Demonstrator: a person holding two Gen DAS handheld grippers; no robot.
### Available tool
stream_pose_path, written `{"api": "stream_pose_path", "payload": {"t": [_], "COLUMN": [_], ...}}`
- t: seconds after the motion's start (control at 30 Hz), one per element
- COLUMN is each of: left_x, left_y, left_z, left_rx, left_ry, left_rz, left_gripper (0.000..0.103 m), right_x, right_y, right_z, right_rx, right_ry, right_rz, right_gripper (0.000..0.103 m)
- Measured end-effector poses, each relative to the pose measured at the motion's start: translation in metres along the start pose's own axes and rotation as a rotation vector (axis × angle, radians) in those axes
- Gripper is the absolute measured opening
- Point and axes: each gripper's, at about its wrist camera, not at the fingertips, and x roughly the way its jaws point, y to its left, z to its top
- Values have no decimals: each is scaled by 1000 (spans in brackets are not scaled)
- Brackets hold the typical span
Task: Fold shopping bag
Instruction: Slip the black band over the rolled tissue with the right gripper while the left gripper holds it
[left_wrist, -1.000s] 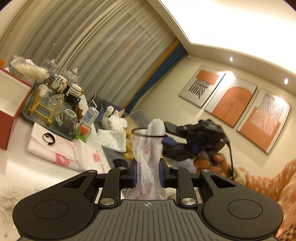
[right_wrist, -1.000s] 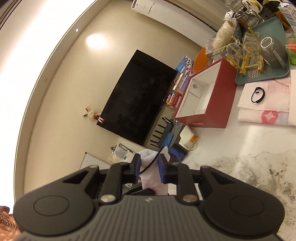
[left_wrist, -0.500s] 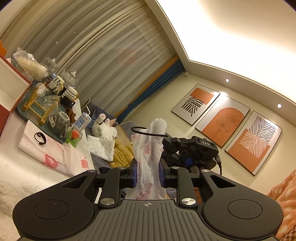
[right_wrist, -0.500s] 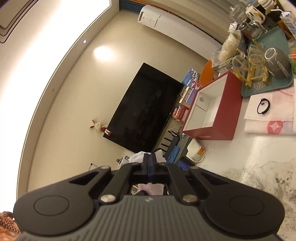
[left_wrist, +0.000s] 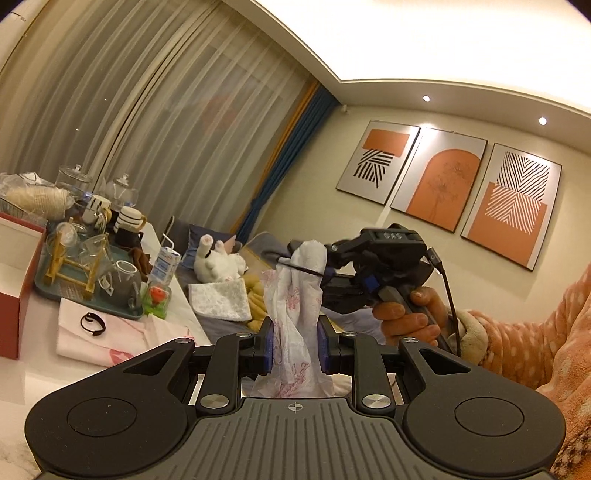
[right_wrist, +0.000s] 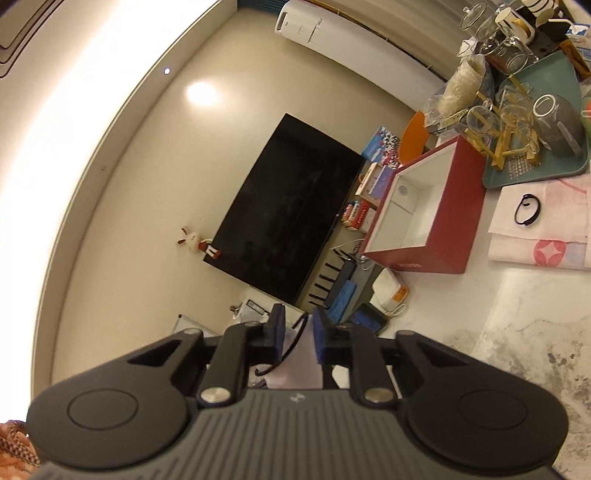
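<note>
Left wrist view: left gripper (left_wrist: 295, 332) with jaws closed on the bag (left_wrist: 295, 295), a white, pink-printed bundle twisted into an upright roll that rises from between the pads. A black band (left_wrist: 303, 270) loops around the roll near its top. The right gripper (left_wrist: 310, 264) reaches in from the right, its fingers on either side of the roll's tip at the band; a hand (left_wrist: 410, 317) in an orange dotted sleeve (left_wrist: 517, 350) holds its handle. To the left, the table (left_wrist: 44, 373) carries a red box (left_wrist: 14, 295), a green tray (left_wrist: 110, 310) of glassware and a flat pink-and-white cloth (left_wrist: 92, 339).

Right wrist view: right gripper (right_wrist: 298, 332) with jaws opening, a clear gap between the pads. The band (right_wrist: 291, 343) curves through that gap, and the bag (right_wrist: 299, 373) shows white just behind it, low between the fingers; neither pad presses on it. Beyond lie the table (right_wrist: 517, 314), box (right_wrist: 454, 221) and a dark television (right_wrist: 288, 206).
</note>
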Motion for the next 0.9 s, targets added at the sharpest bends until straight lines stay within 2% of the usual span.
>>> {"api": "stream_pose_path", "payload": {"t": [0.07, 0.2, 0.37, 0.57, 0.77, 0.83, 0.9], "left_x": [-2, -5, -4, -9, 0, 2, 0], "left_y": [2, 6, 6, 12, 9, 9, 12], "left_z": [1, 4, 3, 4, 0, -1, -3], "left_rx": [-16, -52, -68, -146, -167, -175, -200], "left_ry": [-13, -52, -69, -164, -142, -141, -145], "left_rz": [-11, -45, -105, -124, -146, -135, -125], "left_gripper": [23, 23, 23, 23, 23, 23, 23], "right_x": [0, -4, 0, 3, 13, 16, 14], "right_y": [0, -5, -2, -2, 1, 3, 0], "right_z": [0, 1, 0, -4, -13, -16, -18], "right_rx": [0, 43, 51, 52, 68, 59, 63], "right_ry": [-13, -56, -39, -1, 25, 41, 37], "right_rz": [-13, 25, 26, 18, 113, 109, 70], "right_gripper": [1, 1, 1, 2, 2, 5, 15]}}
